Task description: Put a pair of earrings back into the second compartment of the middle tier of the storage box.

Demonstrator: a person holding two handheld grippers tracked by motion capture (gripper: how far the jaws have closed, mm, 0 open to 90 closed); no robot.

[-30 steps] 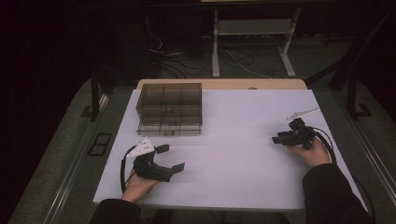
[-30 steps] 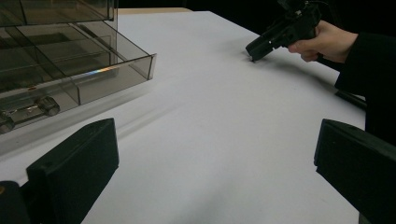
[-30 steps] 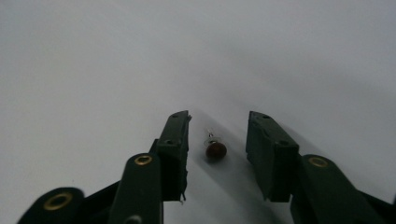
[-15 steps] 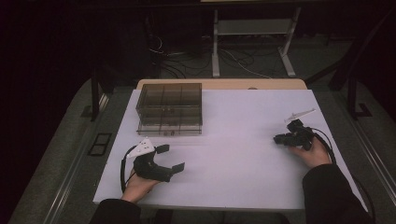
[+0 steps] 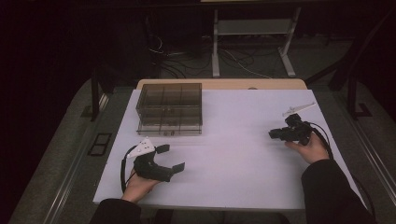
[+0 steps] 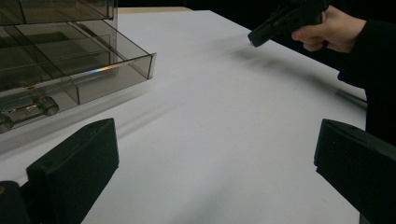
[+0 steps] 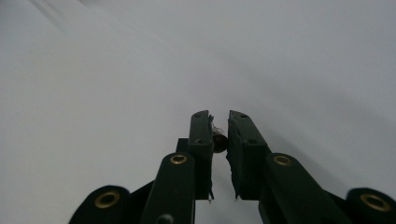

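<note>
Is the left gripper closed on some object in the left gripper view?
No, the left gripper stands wide open, with bare white table between its jaws.

The desk (image 5: 243,154) wears a smooth, matt white sheet, its far edge bare pale wood; the organizer box (image 5: 170,108) is glossy, smoke-tinted clear plastic; the right gripper (image 7: 219,122) has matt black plastic jaws with brass-coloured rivets, pinching a small shiny metal part (image 7: 218,140).

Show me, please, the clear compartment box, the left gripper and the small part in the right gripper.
clear compartment box (image 5: 170,108), high view, its lid.
left gripper (image 5: 170,157), high view, between its fingertips.
small part (image 7: 218,141), right gripper view, its dark body.
</note>
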